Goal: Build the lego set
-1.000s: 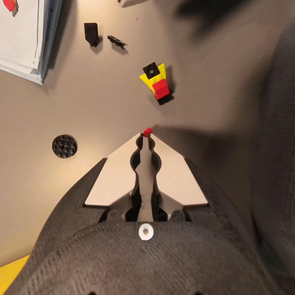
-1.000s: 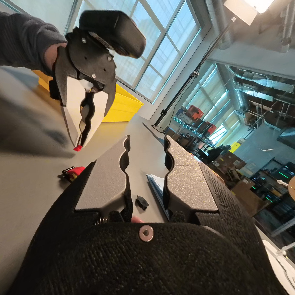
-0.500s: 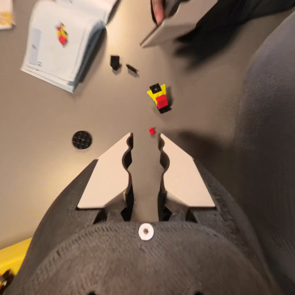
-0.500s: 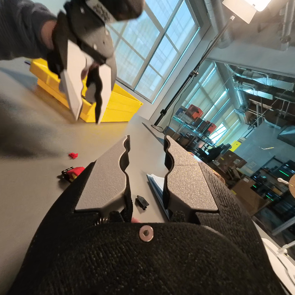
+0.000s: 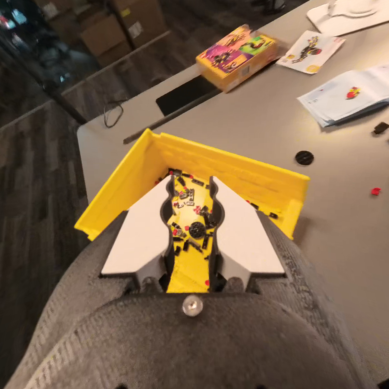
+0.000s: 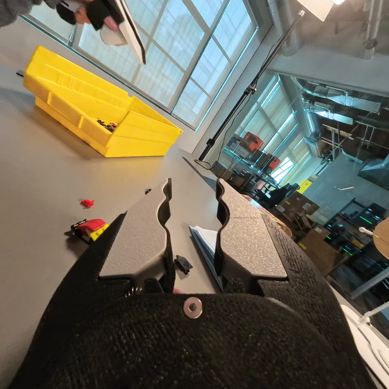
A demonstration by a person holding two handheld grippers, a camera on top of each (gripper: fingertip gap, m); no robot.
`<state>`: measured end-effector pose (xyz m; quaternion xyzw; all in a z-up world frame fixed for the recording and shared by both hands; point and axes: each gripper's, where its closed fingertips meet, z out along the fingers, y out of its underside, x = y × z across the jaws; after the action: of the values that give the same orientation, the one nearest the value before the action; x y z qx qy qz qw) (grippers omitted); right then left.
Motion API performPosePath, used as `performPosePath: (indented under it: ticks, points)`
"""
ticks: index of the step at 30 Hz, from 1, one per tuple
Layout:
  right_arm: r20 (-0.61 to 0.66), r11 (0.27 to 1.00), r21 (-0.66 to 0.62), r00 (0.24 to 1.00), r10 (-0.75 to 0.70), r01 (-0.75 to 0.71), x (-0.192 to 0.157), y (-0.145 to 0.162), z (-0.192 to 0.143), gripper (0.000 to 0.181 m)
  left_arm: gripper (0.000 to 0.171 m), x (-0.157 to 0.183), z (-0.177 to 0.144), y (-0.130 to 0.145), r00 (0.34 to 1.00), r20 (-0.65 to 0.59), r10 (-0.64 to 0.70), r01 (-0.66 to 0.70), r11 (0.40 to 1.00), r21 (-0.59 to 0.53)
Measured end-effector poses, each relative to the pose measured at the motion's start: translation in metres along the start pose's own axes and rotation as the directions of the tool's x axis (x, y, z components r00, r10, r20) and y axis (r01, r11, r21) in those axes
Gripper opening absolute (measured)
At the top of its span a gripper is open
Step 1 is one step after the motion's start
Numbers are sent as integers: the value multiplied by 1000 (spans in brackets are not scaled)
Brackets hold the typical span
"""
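Note:
My left gripper (image 5: 192,177) is open and empty, held above the yellow bin (image 5: 231,162), which holds several small black, red and yellow lego pieces (image 5: 196,228). A small red piece (image 5: 376,191) lies on the table right of the bin; it also shows in the right wrist view (image 6: 87,203). The partly built red, yellow and black model (image 6: 90,230) sits on the table left of my right gripper (image 6: 193,185), which is open and empty low over the table. A black piece (image 6: 183,267) lies between its fingers. The left gripper (image 6: 134,40) shows high above the bin (image 6: 101,117).
A black round piece (image 5: 304,157) and another black piece (image 5: 381,127) lie on the table. An open instruction booklet (image 5: 347,101), a loose sheet (image 5: 311,51) and the colourful set box (image 5: 237,56) lie farther back. The table edge (image 5: 81,160) drops off left of the bin. About 35 cm separates my left fingertips from my right.
My left gripper let go of the small red piece, which now lies on the table, opened, rose and swung left over the yellow bin. My right gripper has stayed still and open.

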<state>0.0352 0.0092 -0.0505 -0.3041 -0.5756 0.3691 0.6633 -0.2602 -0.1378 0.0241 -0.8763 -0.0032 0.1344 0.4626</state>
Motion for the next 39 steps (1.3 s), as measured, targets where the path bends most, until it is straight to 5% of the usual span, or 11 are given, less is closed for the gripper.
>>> performPosePath:
  ticks: [5,9,12,22,39]
  points:
    - [-2,1000,-9,1000,-8,8,0,1,1,40,25,-26,54,36,992,-108,-70,40,966,-254]
    - [1,1000,-9,1000,-12,12,-1,2,0,40,16,-29,98,84,975,-189,-121,10,864,-504]
    - [4,1000,-8,1000,-12,12,-1,2,0,40,0,-40,121,112,976,-138,-167,43,775,-631]
    - [13,1000,-3,1000,-2,2,-1,2,0,40,8,-45,155,118,933,-71,-354,214,701,-681]
    - [21,1000,-3,1000,1,-1,-1,5,1,40,9,-50,148,136,961,-44,-273,148,643,-751]
